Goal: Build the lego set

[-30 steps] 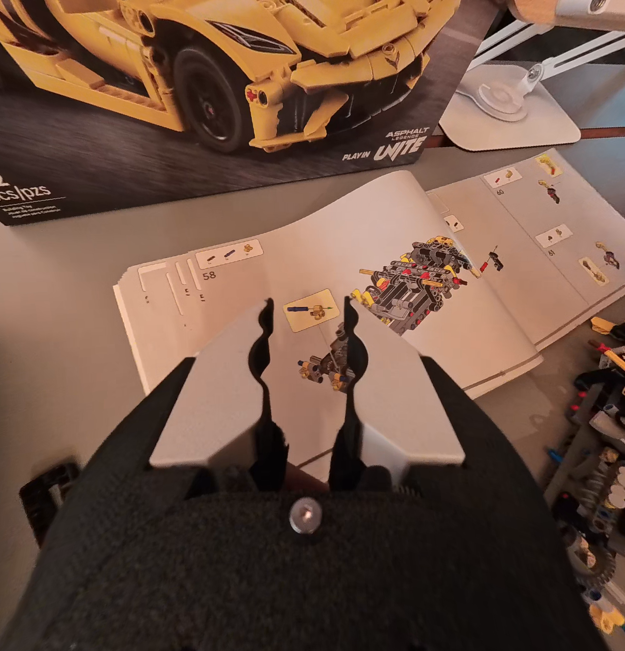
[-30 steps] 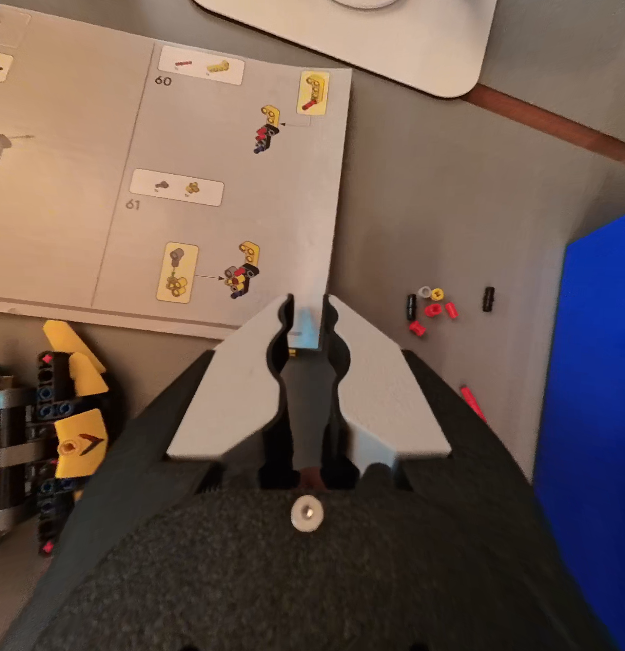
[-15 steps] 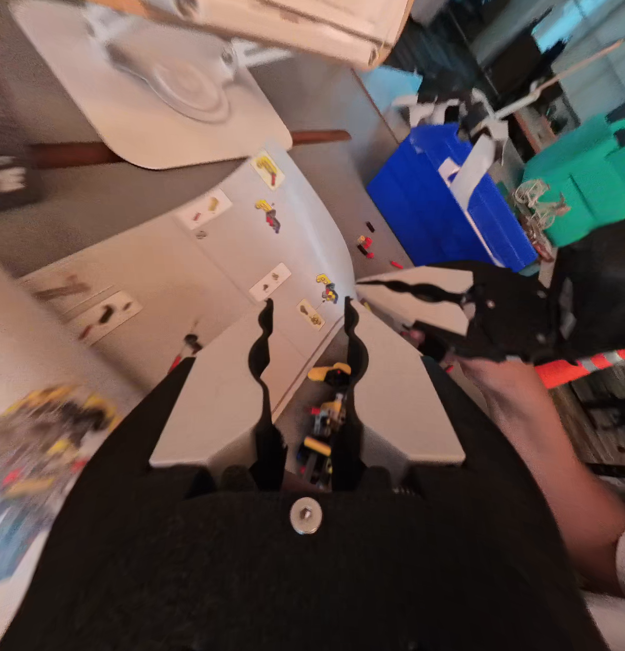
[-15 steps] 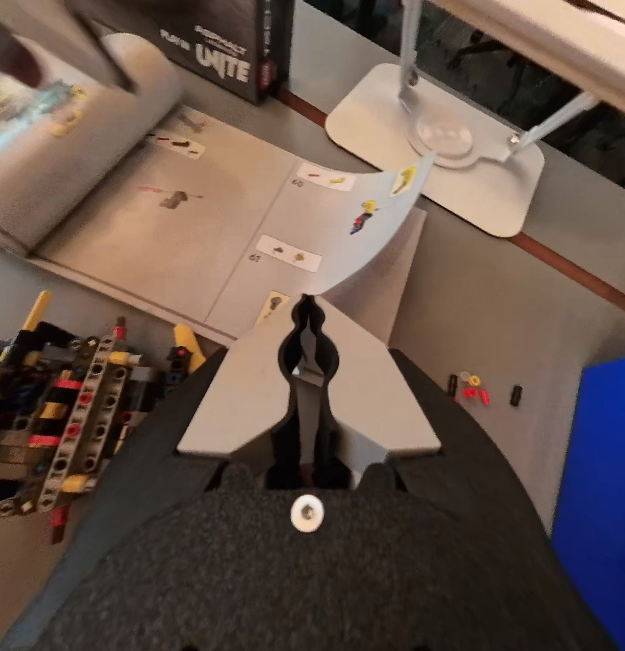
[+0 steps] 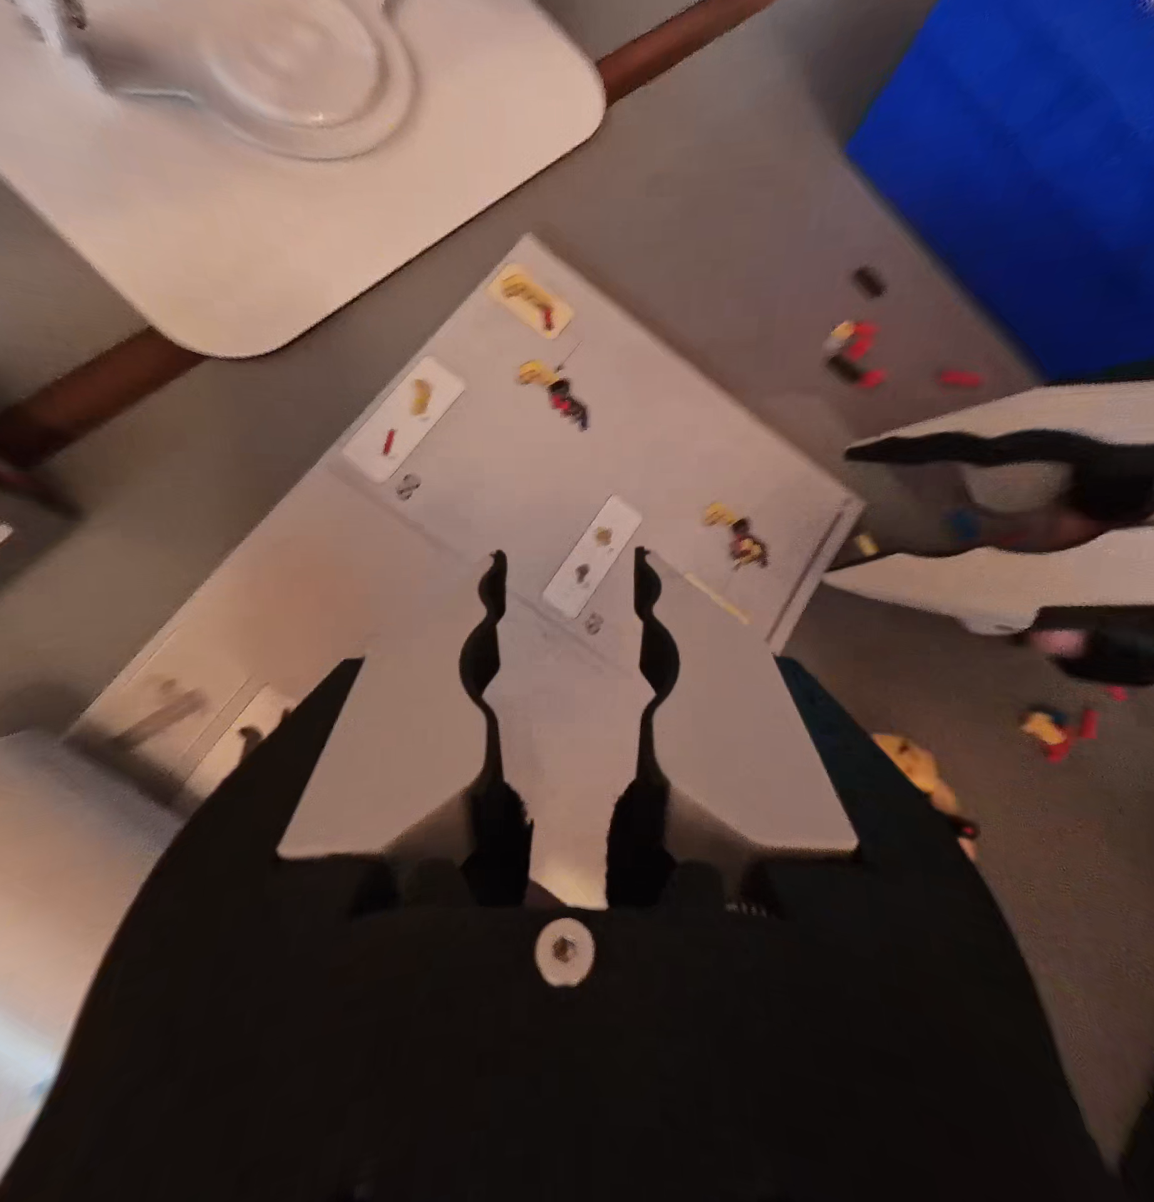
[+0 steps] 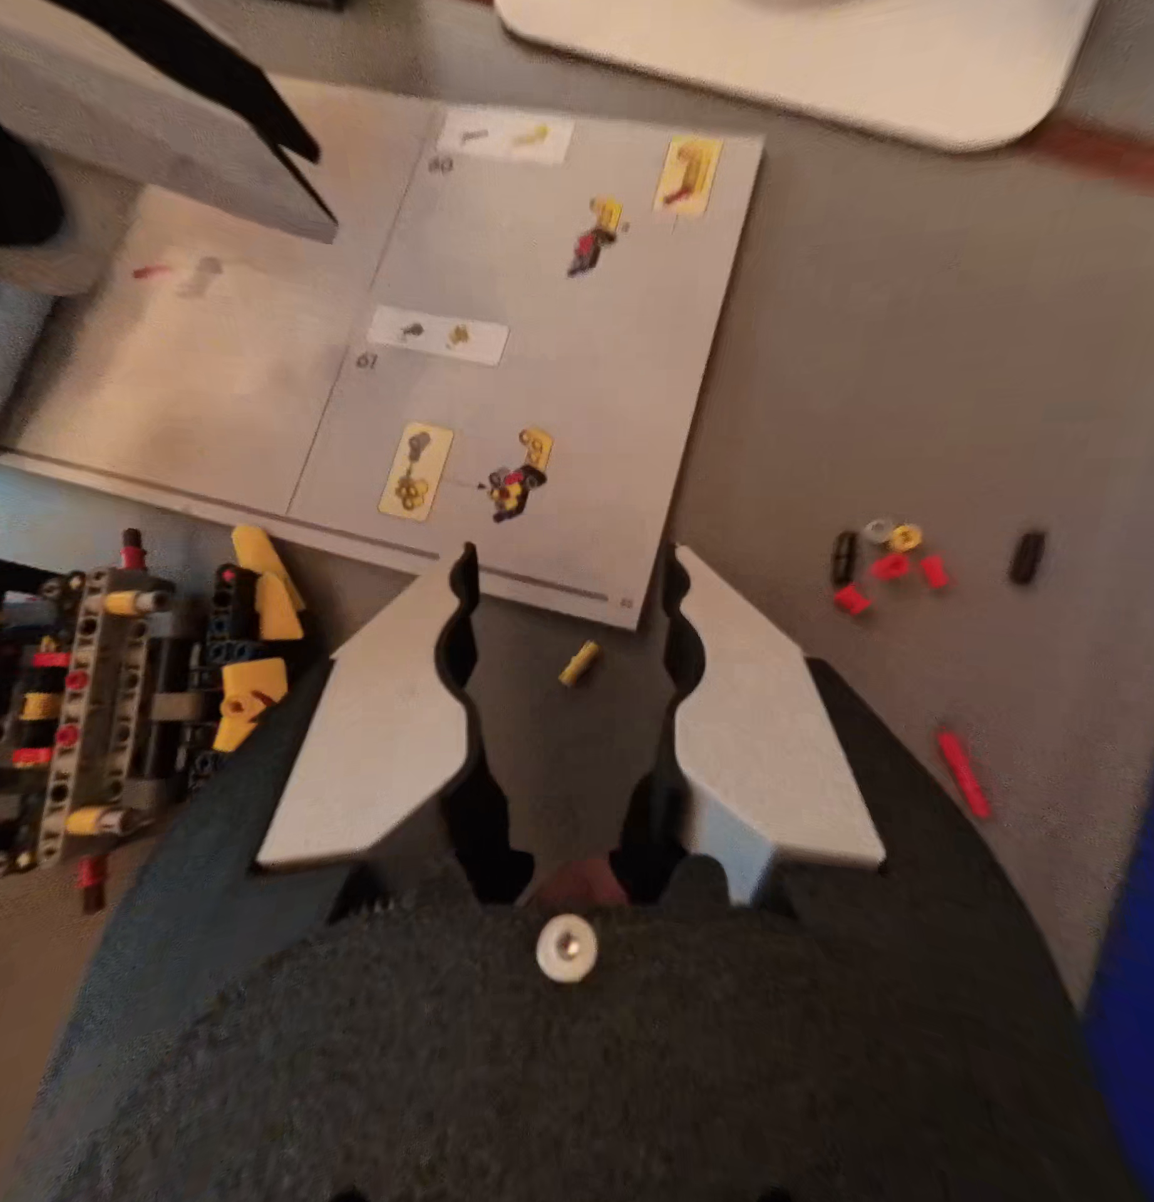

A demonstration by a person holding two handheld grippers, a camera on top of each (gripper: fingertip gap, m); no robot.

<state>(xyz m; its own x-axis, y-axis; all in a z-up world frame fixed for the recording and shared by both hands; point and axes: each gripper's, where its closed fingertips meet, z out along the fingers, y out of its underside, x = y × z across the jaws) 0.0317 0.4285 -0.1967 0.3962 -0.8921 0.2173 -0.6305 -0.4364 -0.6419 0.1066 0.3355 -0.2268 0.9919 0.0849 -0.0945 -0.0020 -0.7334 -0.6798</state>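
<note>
The open instruction booklet point(image 6: 561, 325) lies flat on the grey table. My right gripper point(image 6: 569, 553) is open and empty just in front of the booklet's near right corner. A small yellow pin point(image 6: 579, 662) lies on the table between its fingers. The partly built black, grey and yellow model point(image 6: 138, 702) sits to its left. My left gripper point(image 5: 567, 559) is open and empty above the booklet's right page point(image 5: 626, 455). It also shows in the right wrist view point(image 6: 138, 117) at top left. The right gripper shows in the left wrist view point(image 5: 1016, 520) at the right.
A white lamp base point(image 5: 268, 130) stands behind the booklet. A blue bin point(image 6: 1140, 845) is at the right. Small red, yellow and black pieces point(image 6: 886, 559), a black pin point(image 6: 1026, 556) and a red axle point(image 6: 964, 774) lie between booklet and bin. The red axle point(image 6: 964, 774) is closer to my right gripper, around 10 centimeters from its tips; the left tips are 25 centimeters off. My left wrist view point(image 5: 964, 374) looks at it from another angle.
My right gripper, shut on the lifted page corner, has opened; the page lies flat again. My left gripper has swung right, from the left page to above the right page.
</note>
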